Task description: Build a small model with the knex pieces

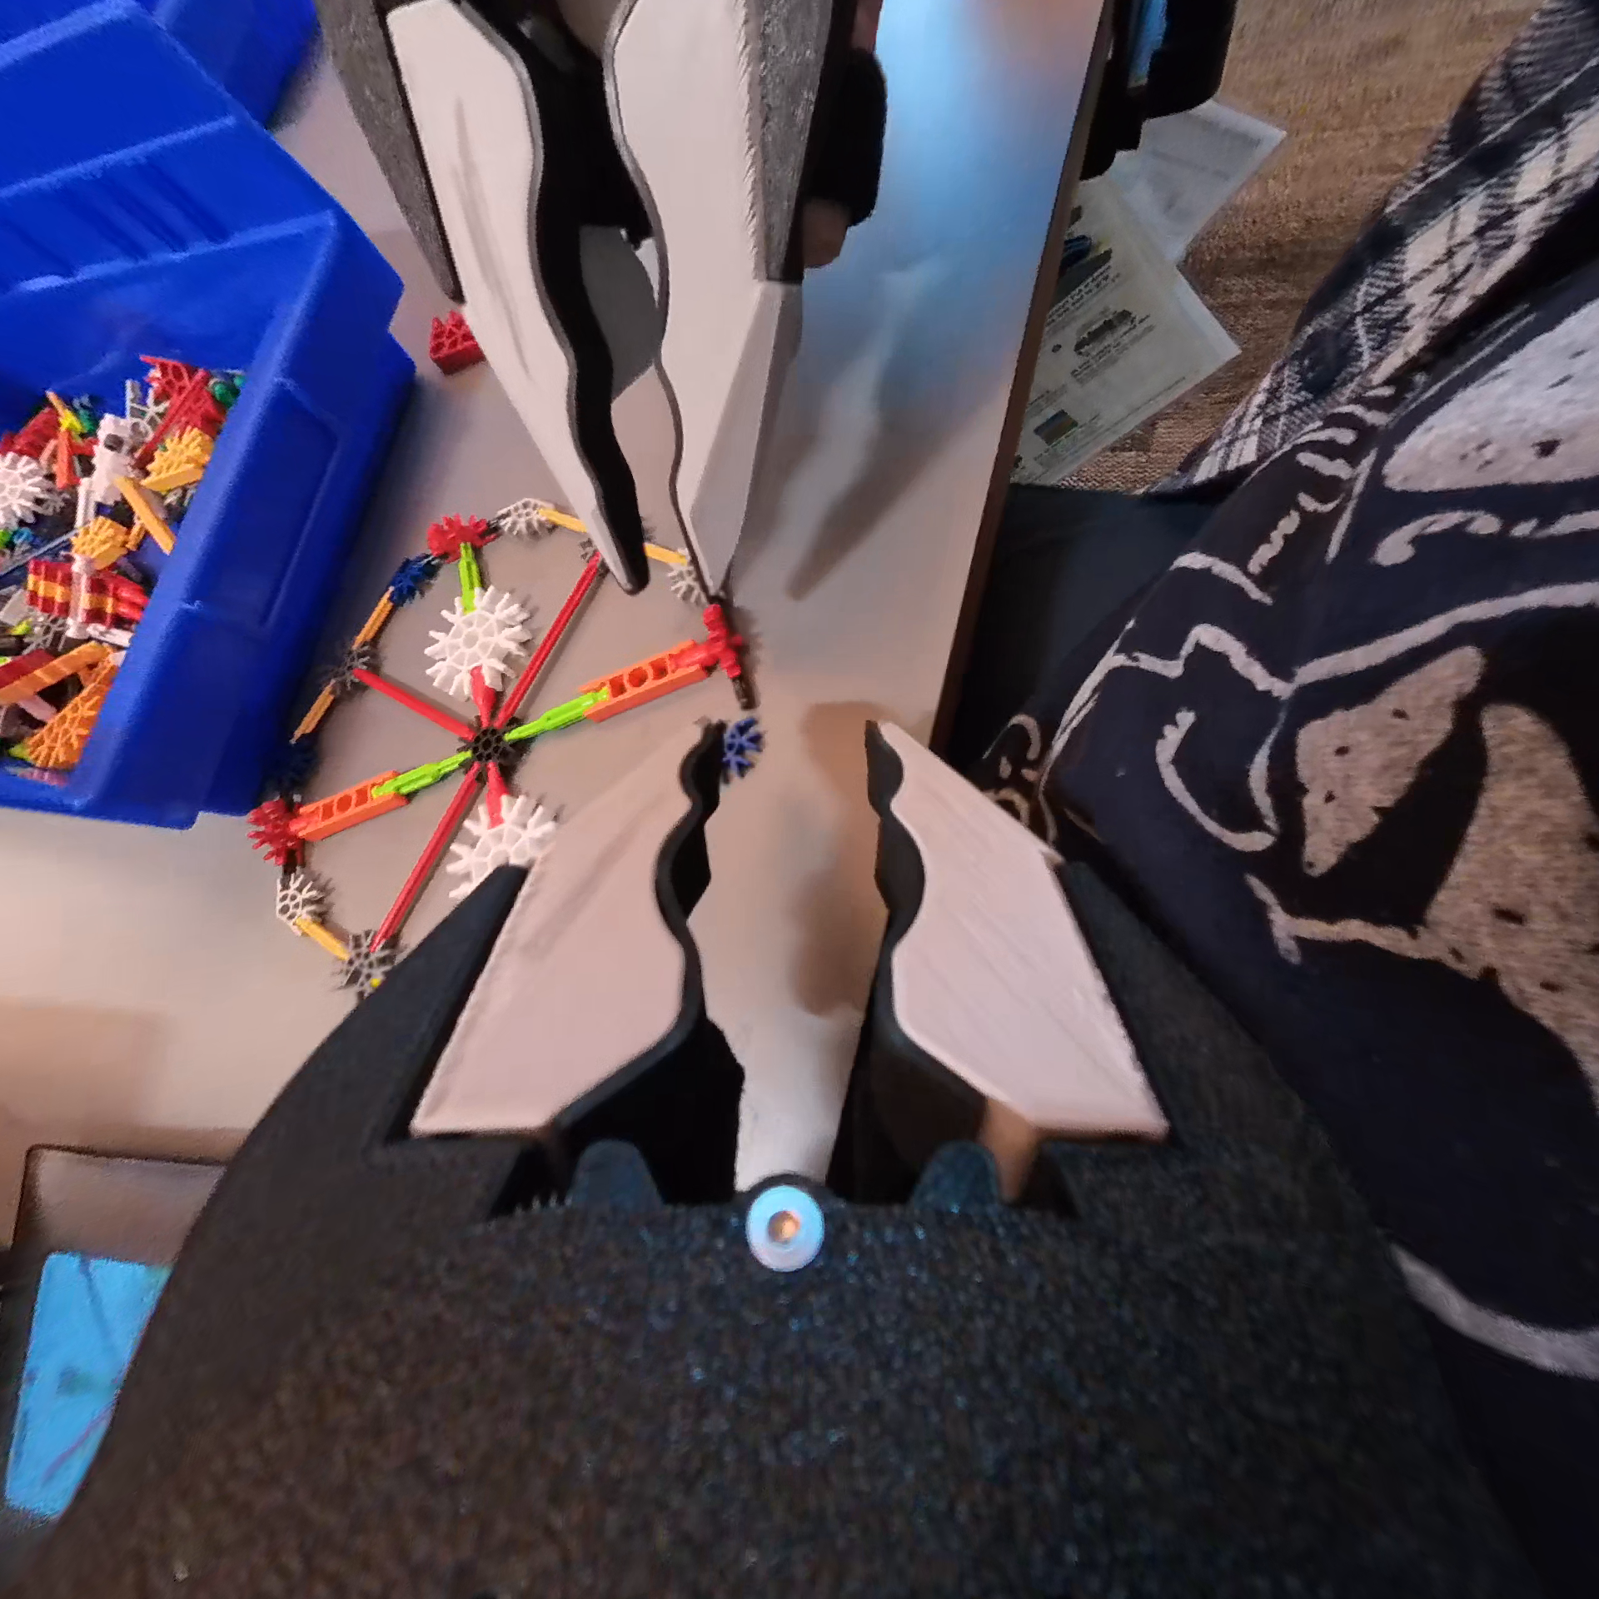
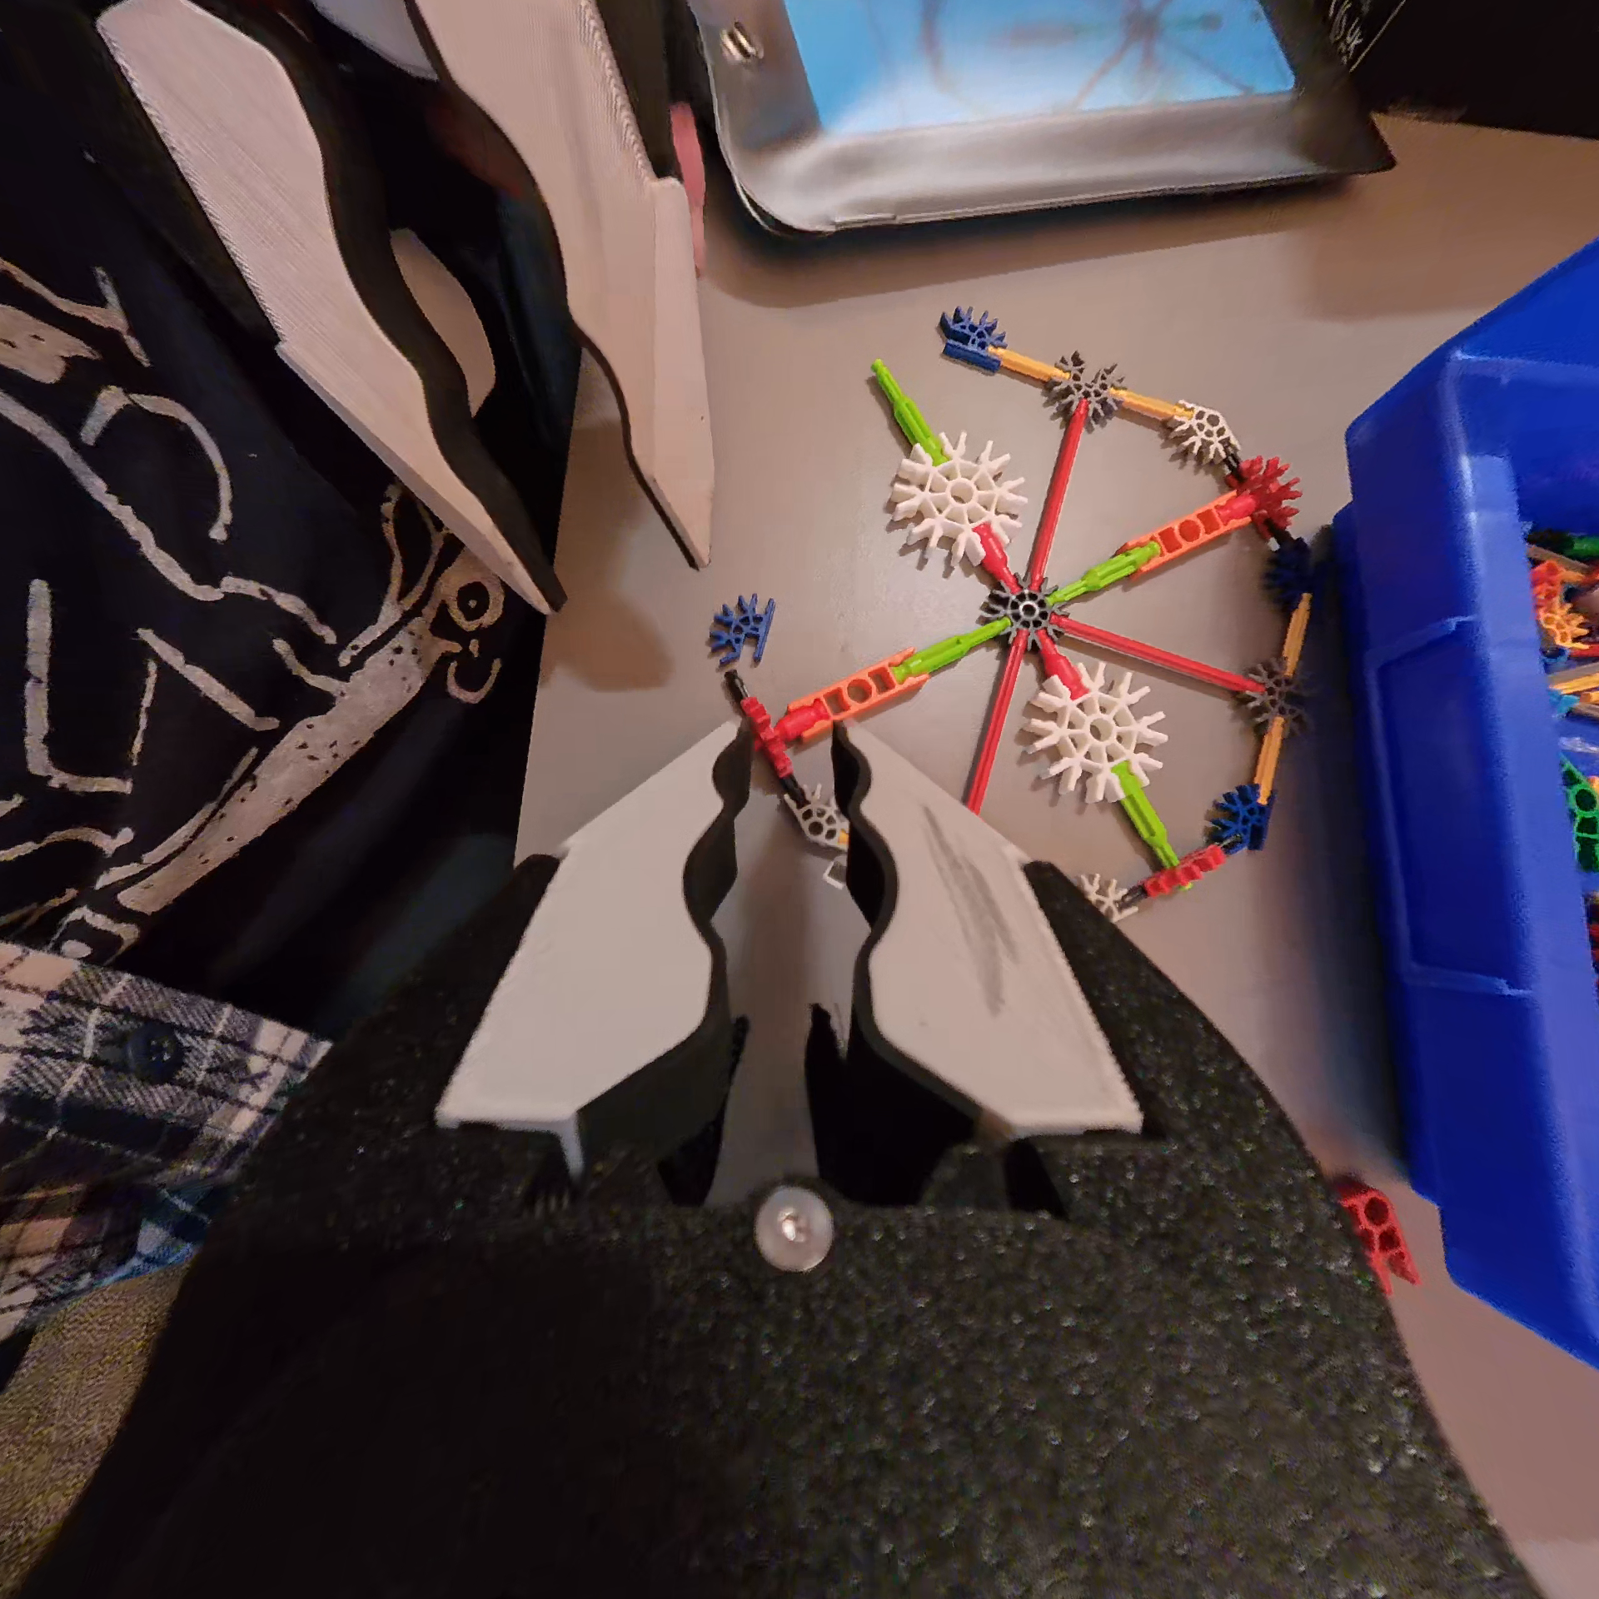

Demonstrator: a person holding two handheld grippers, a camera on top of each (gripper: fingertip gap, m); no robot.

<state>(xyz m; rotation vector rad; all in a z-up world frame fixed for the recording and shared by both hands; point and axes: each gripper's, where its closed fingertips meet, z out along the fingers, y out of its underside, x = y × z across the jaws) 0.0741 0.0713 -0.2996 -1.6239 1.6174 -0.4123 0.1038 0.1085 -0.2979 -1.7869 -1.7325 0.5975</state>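
Observation:
A flat wheel of plastic rods and connectors lies on the grey table; it also shows in the right wrist view. My right gripper is closed narrowly on a red connector at the wheel's rim, where an orange rod joins it. From the left wrist view it reaches down from above. My left gripper is open and empty. A loose blue connector lies on the table just by its left fingertip, also seen from the right, near a short black rod on the red connector.
A blue bin with several loose pieces stands beside the wheel, seen too at the right. A tablet in a dark case lies beyond. A loose red piece sits by the bin. A person's dark printed shirt is at the table edge. About 5 centimetres separates my left fingertips from my right.

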